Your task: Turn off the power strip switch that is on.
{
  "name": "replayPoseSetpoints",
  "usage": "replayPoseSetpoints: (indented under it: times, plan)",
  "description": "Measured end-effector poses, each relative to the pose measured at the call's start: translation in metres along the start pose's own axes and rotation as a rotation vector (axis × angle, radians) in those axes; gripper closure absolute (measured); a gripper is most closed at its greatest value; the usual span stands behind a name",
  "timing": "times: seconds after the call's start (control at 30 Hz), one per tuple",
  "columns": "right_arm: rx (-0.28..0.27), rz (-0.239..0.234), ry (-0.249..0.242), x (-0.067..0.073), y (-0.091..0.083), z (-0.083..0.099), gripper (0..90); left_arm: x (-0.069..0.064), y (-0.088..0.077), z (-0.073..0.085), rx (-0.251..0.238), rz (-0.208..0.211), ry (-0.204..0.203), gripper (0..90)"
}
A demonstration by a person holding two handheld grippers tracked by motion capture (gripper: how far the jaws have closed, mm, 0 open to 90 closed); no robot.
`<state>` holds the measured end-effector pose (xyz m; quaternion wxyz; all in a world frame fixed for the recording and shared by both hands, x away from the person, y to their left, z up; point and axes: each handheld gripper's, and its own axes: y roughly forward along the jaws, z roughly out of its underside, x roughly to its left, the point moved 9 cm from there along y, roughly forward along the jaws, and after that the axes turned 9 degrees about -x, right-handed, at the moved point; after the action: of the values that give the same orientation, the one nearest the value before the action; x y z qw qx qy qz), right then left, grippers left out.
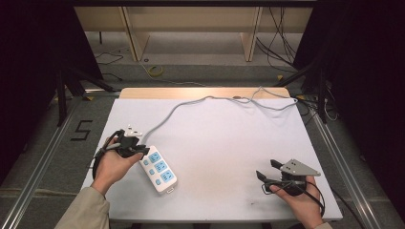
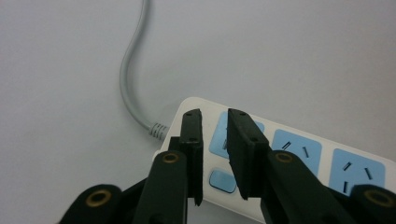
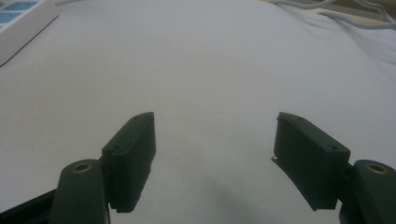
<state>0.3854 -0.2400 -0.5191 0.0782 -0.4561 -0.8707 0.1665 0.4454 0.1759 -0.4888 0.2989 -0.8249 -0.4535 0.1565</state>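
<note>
Power strip (image 1: 158, 169) lying at the table's (image 1: 224, 143) near-left, grey cord (image 1: 191, 102) trailing away | left gripper (image 2: 215, 116) hovering over its cord-end socket, jaws slightly apart, gripping nothing | advice: lift straight, avoiding the switch (image 2: 222, 180) | white plug (image 1: 133, 130) sitting just beyond | right gripper (image 3: 215, 135) idling wide open, well apart.

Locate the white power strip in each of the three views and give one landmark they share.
High view: the power strip lies at lower left, slanted, beside the left gripper.
Left gripper view: lower centre to right edge, under the narrowly parted jaws, nothing between them.
Right gripper view: top left corner, cut off.
Shared landmark: its grey cable, seen at and.
</note>
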Motion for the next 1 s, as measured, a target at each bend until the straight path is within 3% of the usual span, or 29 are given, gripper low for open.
replayPoseSetpoints:
  times: [0.23,0.4,0.77,1.0]
  plan:
    - [-0.002,-0.002,0.0,0.0,0.0,0.0,30.4,-0.001,-0.003,-0.007,-0.086,0.012,-0.007,64.7]
    - [-0.002,-0.001,0.0,0.0,0.0,0.0,30.4,0.001,-0.005,-0.008,-0.116,0.011,-0.025,59.7]
    - [-0.002,-0.003,0.002,0.0,0.0,0.0,30.5,0.003,-0.011,-0.01,-0.177,-0.013,-0.025,44.8]
    - [-0.01,-0.006,0.002,0.001,0.0,-0.001,30.3,0.001,-0.014,-0.01,-0.248,0.008,-0.04,36.1]
